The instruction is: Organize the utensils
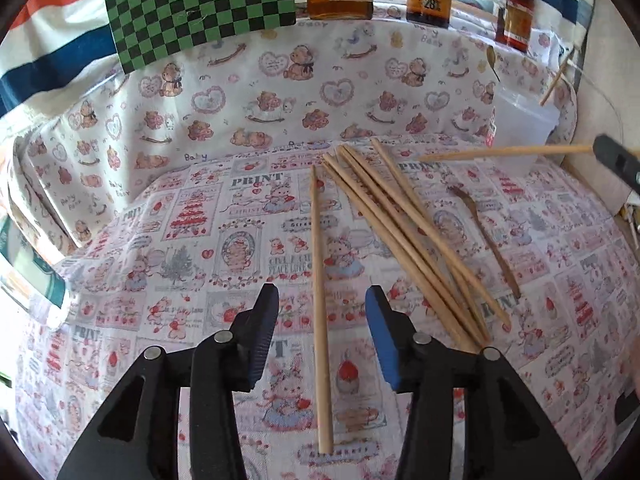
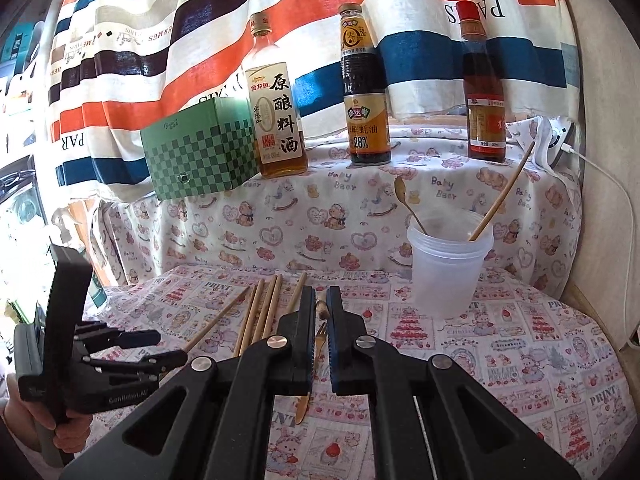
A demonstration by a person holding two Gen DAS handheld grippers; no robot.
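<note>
Directly between the spread fingers of the left gripper (image 1: 322, 340) lies a single chopstick (image 1: 320, 300), flat on the printed cloth (image 1: 180, 248). Its long axis runs straight away from that camera, near end below the jaws, far end pointing toward the back wall. The jaws stand wide on either side and touch nothing.

Right gripper (image 2: 319, 312): jaws pressed nearly together on a chopstick. In the left view that held chopstick (image 1: 504, 153) projects level from the black finger, tip pointing toward the loose pile; in the right view only its butt end shows between the pads.

Just beyond and right of the single stick, the loose chopsticks (image 1: 404, 236) lie fanned, tips converging at the far end. A dark fork (image 1: 486, 238) rests beside them, roughly parallel.

Further back stands the plastic cup (image 2: 448, 264), already holding a spoon (image 2: 408, 204) and one chopstick (image 2: 502, 196), both leaning upright.

Judgement: collection is under way, mostly unfinished. The right side's next move calls for tipping its stick upright and lowering it into the cup; the left need only descend and close across the shaft.
</note>
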